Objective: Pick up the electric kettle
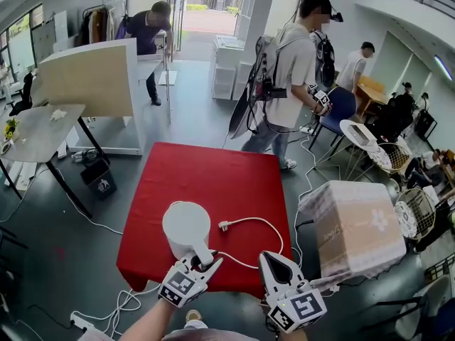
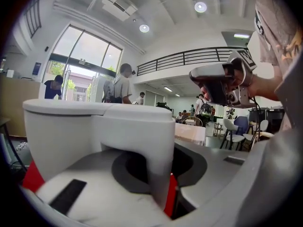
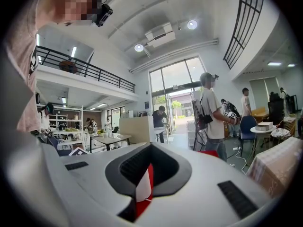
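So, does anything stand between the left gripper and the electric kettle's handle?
Nothing visible does. The handle of the electric kettle sits between the jaws of the left gripper; the power cord lies aside.

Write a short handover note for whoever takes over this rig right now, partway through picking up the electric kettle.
Left gripper: jaws closed on the handle of the electric kettle.
Right gripper: jaws together, empty, held to the kettle's right.
Kettle: upright on the red table, near its front edge; cord lies loose on the cloth.
Done: handle grasped.
Left: lift the kettle.
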The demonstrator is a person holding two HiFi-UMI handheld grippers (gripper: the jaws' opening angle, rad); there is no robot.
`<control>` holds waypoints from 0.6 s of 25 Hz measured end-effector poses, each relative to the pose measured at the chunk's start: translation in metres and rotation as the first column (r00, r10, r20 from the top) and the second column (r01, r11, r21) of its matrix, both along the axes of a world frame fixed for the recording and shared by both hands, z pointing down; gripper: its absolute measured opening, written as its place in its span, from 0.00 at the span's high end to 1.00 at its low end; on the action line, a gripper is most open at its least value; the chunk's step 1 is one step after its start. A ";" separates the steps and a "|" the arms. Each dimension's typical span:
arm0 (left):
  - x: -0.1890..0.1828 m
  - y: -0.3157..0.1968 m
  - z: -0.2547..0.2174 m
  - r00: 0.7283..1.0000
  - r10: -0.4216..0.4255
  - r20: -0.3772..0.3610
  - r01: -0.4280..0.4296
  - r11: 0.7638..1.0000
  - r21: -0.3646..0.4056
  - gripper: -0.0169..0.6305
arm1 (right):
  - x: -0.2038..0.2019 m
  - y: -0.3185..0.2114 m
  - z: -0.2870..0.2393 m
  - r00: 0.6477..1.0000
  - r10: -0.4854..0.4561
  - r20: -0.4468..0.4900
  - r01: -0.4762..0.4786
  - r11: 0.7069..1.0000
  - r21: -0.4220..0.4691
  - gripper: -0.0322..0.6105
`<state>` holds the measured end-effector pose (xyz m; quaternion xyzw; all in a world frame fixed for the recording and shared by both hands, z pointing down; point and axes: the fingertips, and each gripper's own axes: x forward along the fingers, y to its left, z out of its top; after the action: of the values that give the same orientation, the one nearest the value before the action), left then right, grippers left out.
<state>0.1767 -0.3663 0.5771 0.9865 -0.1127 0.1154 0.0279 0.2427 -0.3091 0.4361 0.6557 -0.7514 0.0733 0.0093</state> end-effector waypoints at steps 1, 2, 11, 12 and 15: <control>0.000 -0.001 -0.001 1.000 0.002 -0.003 -0.002 1.000 0.002 0.86 | 0.000 -0.001 0.001 1.000 0.000 0.002 0.000 1.000 0.002 0.94; 0.000 -0.002 -0.002 1.000 0.003 -0.005 -0.003 1.000 0.004 0.86 | 0.000 -0.002 0.002 1.000 0.000 0.000 0.000 1.000 0.002 0.94; -0.002 -0.003 -0.003 0.999 0.040 -0.005 -0.040 0.998 0.040 0.86 | -0.001 -0.005 0.003 1.000 0.002 -0.007 -0.002 1.000 -0.004 0.94; -0.002 -0.004 -0.004 0.999 0.043 -0.007 -0.042 0.998 0.039 0.86 | 0.000 -0.005 0.002 1.000 0.005 -0.008 -0.005 1.000 -0.006 0.93; -0.005 -0.008 -0.010 0.999 0.046 -0.011 -0.046 0.999 0.030 0.86 | 0.000 -0.007 0.002 1.000 0.010 -0.009 -0.010 1.000 -0.009 0.93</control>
<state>0.1720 -0.3740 0.5669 0.9898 -0.0916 0.1086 0.0113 0.2424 -0.3159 0.4379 0.6599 -0.7476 0.0738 0.0151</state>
